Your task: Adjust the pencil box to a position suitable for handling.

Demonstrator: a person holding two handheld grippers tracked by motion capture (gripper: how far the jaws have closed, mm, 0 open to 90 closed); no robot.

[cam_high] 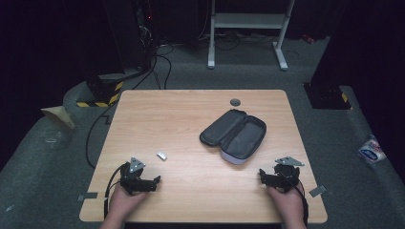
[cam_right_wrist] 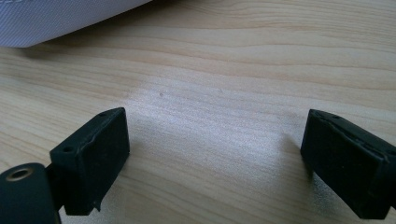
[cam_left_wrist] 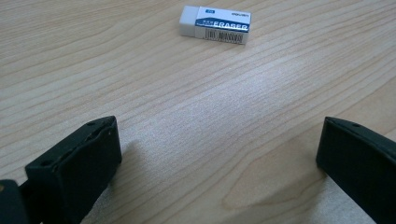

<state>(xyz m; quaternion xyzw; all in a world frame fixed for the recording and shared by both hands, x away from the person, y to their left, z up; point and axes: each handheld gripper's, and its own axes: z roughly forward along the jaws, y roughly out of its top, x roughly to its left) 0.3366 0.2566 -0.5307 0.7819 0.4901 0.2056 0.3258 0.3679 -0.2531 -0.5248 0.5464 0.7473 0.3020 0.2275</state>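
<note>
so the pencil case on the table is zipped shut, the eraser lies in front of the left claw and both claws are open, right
Not quite: the pencil case is not zipped shut. The high view shows it lying unzipped and spread open on the table. The rest holds: the eraser lies on the wood ahead of the left claw, and both it and the right claw have their jaws wide apart.

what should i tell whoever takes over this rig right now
Left gripper: open, holding nothing, low over the table, aimed at the eraser lying a little ahead of it.
Right gripper: open, holding nothing, near the table's front right, close to the pencil case.
The pencil case lies unzipped and open at centre right.
Done: case opened. Left, probably: pick up the eraser, place it in the case.
</note>
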